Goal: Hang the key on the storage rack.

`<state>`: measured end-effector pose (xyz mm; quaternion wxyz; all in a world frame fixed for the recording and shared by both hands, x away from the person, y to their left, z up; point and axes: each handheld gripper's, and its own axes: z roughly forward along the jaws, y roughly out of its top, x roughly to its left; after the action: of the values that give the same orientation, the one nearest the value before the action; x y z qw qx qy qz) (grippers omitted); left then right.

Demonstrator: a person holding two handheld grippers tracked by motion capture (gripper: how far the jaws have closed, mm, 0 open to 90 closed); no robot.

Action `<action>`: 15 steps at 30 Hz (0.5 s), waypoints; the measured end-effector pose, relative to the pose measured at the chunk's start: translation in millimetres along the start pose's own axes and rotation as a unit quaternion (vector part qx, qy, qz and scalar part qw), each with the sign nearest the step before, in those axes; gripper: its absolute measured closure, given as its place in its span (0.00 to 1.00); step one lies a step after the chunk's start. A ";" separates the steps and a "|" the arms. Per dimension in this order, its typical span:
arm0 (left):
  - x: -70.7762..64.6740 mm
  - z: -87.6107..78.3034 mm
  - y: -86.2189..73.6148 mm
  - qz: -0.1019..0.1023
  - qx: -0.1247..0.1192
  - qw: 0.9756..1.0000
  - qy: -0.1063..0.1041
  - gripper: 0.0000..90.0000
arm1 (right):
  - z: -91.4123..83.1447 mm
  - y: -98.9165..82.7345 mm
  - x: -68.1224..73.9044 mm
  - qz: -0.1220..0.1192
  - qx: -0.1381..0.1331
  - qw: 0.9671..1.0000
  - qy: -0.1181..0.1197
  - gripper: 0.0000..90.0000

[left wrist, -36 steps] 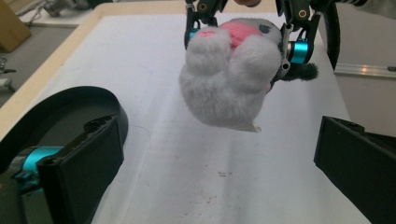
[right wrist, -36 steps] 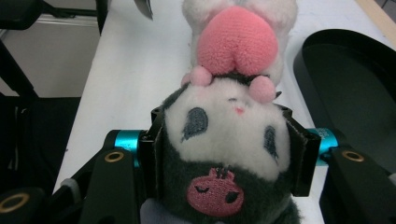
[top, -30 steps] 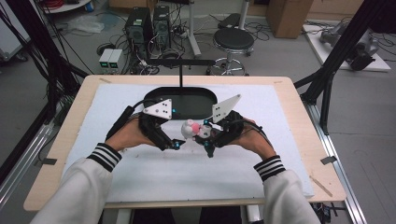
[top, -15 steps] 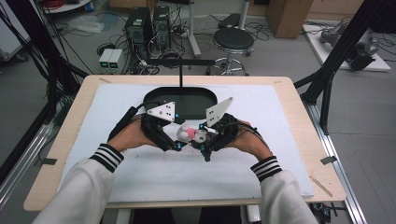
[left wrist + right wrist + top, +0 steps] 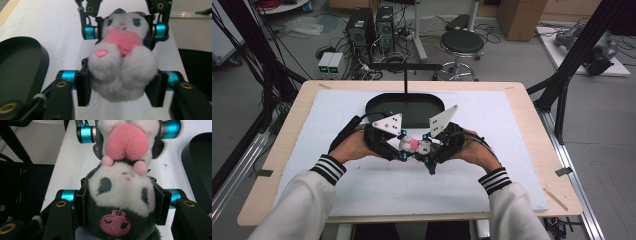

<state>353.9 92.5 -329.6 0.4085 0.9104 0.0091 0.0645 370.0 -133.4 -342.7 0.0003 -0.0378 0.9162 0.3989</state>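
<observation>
Above mat centre, just at 6 o'clock of the black tray (image 5: 384,106): plush toy (image 5: 410,145) clamped from both ends.
Right gripper (image 5: 424,148) pinched tight on the toy's head, left gripper (image 5: 401,149) jaws just closing onto the white lower body, pads pressing into the fur in left gripper view (image 5: 83,87). Toy held off the white mat (image 5: 362,190), spanning both grippers. Risk: pulling apart while both clamped, stretching seams or popping the soft body out of one grip; fur compresses, so hold likely shallow. Tray rim and its upright post (image 5: 406,82) near at 12 o'clock, worth avoiding when lifting forward. Plenty of free mat at 3, 6 and 9 o'clock; table edge (image 5: 277,150) well apart.
</observation>
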 end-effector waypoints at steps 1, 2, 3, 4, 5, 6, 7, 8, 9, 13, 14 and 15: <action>-0.5 0.0 0.3 0.001 0.002 1.000 0.001 0.55 | 0.2 -0.1 -0.2 -0.001 0.000 1.000 0.000 0.50; -0.7 -0.5 0.2 -0.001 0.002 1.000 0.000 0.56 | 0.8 -0.2 -0.1 0.000 0.001 1.000 0.002 0.50; -0.4 -1.0 -0.1 -0.004 0.000 1.000 -0.002 0.57 | 1.0 -0.1 0.1 0.001 0.000 1.000 0.004 0.50; 0.0 -1.7 -0.5 -0.009 -0.001 1.000 -0.003 0.59 | 0.8 0.2 0.1 0.002 -0.002 1.000 0.004 0.50; 0.4 -2.6 -0.5 -0.014 -0.001 1.000 -0.005 0.59 | 0.8 0.2 0.1 0.002 -0.002 1.000 0.004 0.50; 0.2 -2.7 -0.6 -0.015 -0.003 1.000 -0.004 0.59 | 0.7 0.3 0.1 0.003 -0.003 1.000 0.005 0.50; -0.2 -2.7 -0.6 -0.015 -0.003 1.000 -0.002 0.60 | 0.5 0.4 0.2 0.003 -0.004 1.000 0.004 0.50; -0.8 -2.3 -0.5 -0.017 -0.004 1.000 0.000 0.61 | 0.4 0.4 -0.1 0.002 -0.004 1.000 0.002 0.49; -1.1 -2.2 -0.4 -0.017 -0.004 1.000 0.001 0.61 | 0.7 0.0 -0.2 0.004 -0.004 1.000 0.002 0.49; -0.9 -2.6 0.0 -0.021 -0.001 1.000 0.000 0.62 | 1.4 -2.1 0.2 0.004 -0.011 1.000 0.003 0.45; -0.9 -2.8 0.2 -0.023 0.000 1.000 0.007 0.62 | 2.2 -2.3 0.5 0.005 -0.011 1.000 0.001 0.42; -0.9 -2.8 0.2 -0.023 0.000 1.000 0.007 0.62 | 3.0 -1.7 1.2 0.007 -0.010 1.000 -0.006 0.35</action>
<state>352.6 94.3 -327.8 0.4100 0.9094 0.0328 0.0614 368.9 -132.4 -346.0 0.0028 -0.0294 0.9125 0.4080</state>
